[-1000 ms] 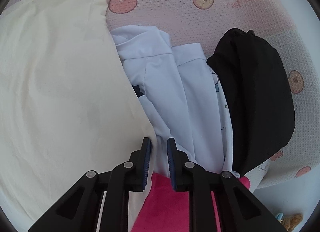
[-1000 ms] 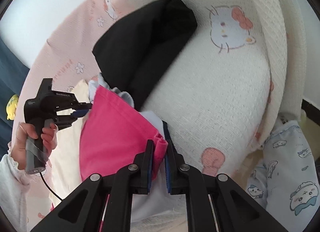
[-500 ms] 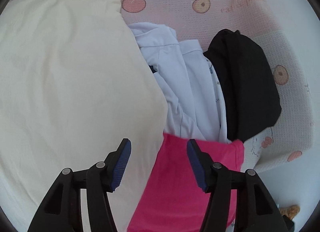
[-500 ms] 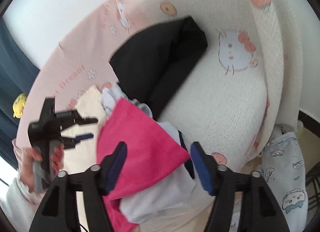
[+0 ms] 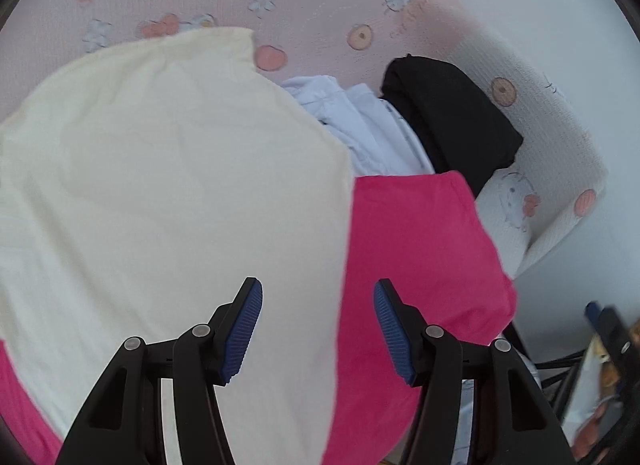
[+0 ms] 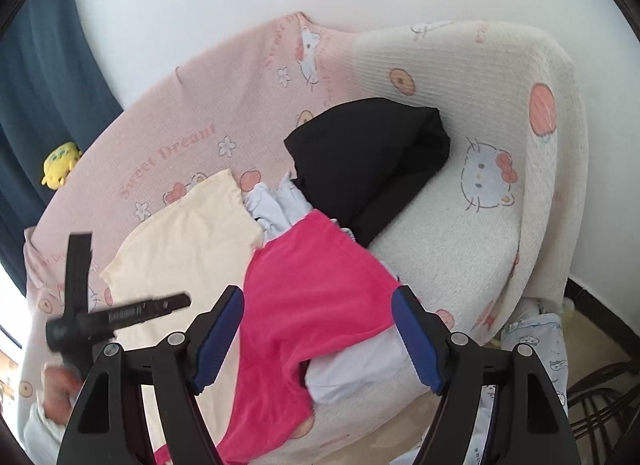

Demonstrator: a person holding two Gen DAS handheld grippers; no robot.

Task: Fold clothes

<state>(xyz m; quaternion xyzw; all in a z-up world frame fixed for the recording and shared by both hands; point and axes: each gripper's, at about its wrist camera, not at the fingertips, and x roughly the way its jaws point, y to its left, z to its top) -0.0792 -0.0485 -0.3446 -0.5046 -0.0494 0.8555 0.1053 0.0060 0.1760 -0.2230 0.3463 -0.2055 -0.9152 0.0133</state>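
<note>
Blue-padded left tongs (image 5: 318,329) hang released, jaws wide, gripping nothing; the right tongs (image 6: 318,339) are likewise released and empty. Both hover above the pink garment (image 6: 316,297), taken here as the landmark.

Position: the pink garment lies spread on the seat of a sofa (image 6: 460,249) draped in a cartoon-print cover, its near portion trailing over the seat's front edge. A cream garment (image 5: 160,193) lies just beside it on the left, its edge overlapping the pink one. Under the pink garment's near right corner a white garment (image 6: 352,369) shows. Beyond the pink garment, more white clothing (image 5: 372,125) is bunched, and behind that a black garment (image 6: 368,157) rests against the backrest.

Step in hand, as judged: between grasps, the pink piece laid out but not yet folded flat. The next move calls for picking two fresh corners or an edge and clamping both tongs before folding.

Containers: none in view; all clothes rest loose on the sofa.
</note>
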